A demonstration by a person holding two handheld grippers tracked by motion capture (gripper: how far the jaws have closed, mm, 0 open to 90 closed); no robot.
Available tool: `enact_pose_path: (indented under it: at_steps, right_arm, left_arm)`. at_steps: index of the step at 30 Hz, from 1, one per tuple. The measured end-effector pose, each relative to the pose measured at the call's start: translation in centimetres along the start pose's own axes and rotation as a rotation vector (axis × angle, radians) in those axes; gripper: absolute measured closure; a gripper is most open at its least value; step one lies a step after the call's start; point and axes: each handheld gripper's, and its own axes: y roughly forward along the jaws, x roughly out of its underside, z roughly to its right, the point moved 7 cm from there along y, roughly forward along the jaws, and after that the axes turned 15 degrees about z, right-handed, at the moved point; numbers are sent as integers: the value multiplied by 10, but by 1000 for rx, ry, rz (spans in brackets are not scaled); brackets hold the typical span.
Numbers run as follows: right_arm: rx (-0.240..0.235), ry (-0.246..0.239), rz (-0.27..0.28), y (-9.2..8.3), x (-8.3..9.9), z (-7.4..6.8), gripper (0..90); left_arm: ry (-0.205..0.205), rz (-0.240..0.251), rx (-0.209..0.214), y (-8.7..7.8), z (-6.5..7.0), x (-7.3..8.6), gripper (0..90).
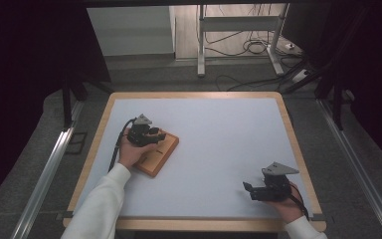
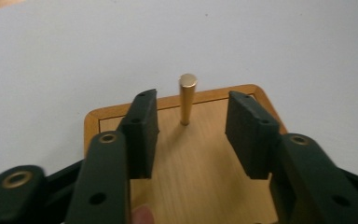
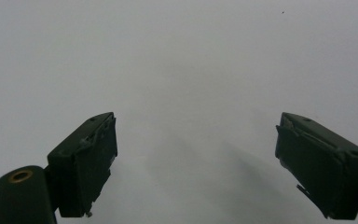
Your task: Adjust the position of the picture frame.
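Observation:
A wooden board (image 1: 158,155) lies on the left half of the white table top. In the left gripper view a thin brass peg (image 2: 187,99) stands upright near the far edge of the wooden board (image 2: 200,163). My left gripper (image 1: 151,135) hovers over the board; in its own view the left gripper (image 2: 192,116) has the peg a little beyond its tips, in line with the gap between them, and no pad touches it. My right gripper (image 1: 248,188) rests near the front right of the table. In its own view the right gripper (image 3: 196,140) is wide open over bare white surface.
The white table top (image 1: 219,139) has a wooden rim (image 1: 298,149). Beyond the far edge are a metal stand's legs (image 1: 201,50) and loose cables (image 1: 253,47) on the floor. A metal rail (image 1: 45,174) runs along the left side.

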Motion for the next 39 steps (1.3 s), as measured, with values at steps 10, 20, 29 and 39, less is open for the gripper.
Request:
enact_pose_path:
  at_steps: [10, 20, 29, 39]
  right_arm:
    - [-1, -3, -11, 1, 2, 0, 131]
    - [0, 2, -18, 1, 3, 1, 131]
    - [6, 5, -10, 1, 1, 2, 131]
    - [3, -3, -7, 1, 0, -1, 131]
  left_arm:
    - [21, -3, 20, 6, 2, -7, 673]
    - [9, -22, 1, 7, 0, -7, 842]
    - [43, -20, 46, 3, 27, -14, 846]
    - [73, -20, 157, -1, 81, -23, 844]
